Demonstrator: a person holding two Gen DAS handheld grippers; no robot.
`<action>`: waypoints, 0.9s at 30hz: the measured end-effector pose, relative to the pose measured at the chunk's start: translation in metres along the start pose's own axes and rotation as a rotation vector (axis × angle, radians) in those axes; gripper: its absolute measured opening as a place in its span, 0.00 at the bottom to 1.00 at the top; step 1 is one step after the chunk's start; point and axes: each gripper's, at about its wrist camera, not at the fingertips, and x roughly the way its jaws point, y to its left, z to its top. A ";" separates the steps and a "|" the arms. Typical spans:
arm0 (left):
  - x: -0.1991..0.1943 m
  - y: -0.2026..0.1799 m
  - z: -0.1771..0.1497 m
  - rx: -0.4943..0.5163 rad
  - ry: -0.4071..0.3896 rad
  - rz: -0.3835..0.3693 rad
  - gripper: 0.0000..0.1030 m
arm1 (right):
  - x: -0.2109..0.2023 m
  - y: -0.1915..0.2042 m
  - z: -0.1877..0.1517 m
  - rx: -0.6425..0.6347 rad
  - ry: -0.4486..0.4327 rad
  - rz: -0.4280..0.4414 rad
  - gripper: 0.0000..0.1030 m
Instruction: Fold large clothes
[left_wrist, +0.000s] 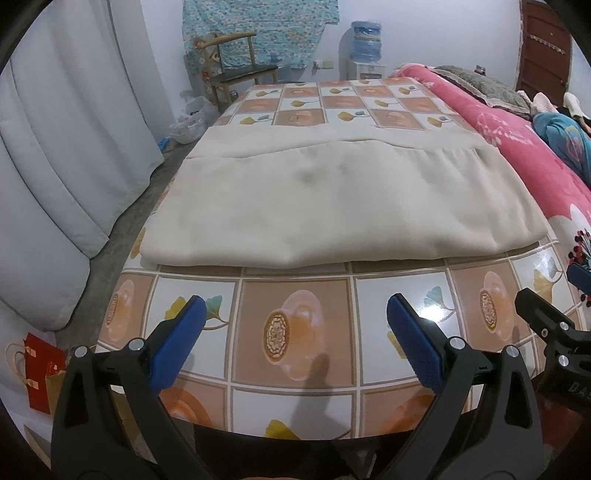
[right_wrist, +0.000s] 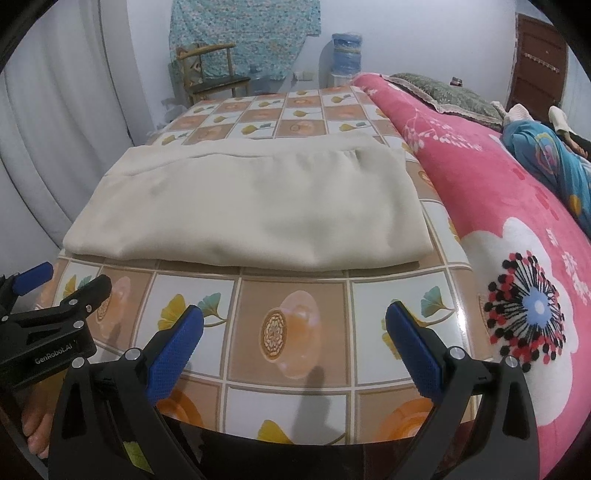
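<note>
A large beige garment (left_wrist: 332, 199) lies folded flat in a broad rectangle on the table (left_wrist: 295, 295), which has a tile-patterned cover; it also shows in the right wrist view as the beige garment (right_wrist: 255, 206). My left gripper (left_wrist: 295, 343) hovers open over the table's near edge, short of the garment, nothing between its blue pads. My right gripper (right_wrist: 295, 343) is open too, at the same near edge, holding nothing. The right gripper's tip (left_wrist: 546, 317) shows at the right edge of the left wrist view, and the left gripper's tip (right_wrist: 55, 295) at the left edge of the right wrist view.
A bed with a pink floral blanket (right_wrist: 517, 240) borders the table's right side, where a person in blue clothing (right_wrist: 546, 162) lies. White curtains (left_wrist: 55, 147) hang left. A wooden chair (left_wrist: 236, 66) and water dispenser (left_wrist: 365, 48) stand beyond. A red bag (left_wrist: 40, 373) sits on the floor.
</note>
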 end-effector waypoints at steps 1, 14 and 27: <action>0.000 0.000 0.000 0.000 0.000 0.000 0.92 | 0.000 0.000 0.000 -0.001 0.000 -0.002 0.93; -0.002 0.000 0.000 -0.005 0.004 -0.008 0.92 | -0.002 0.001 -0.002 -0.007 0.002 -0.003 0.93; -0.002 0.001 0.000 -0.007 0.005 -0.010 0.92 | -0.001 0.003 -0.003 -0.014 0.005 -0.006 0.93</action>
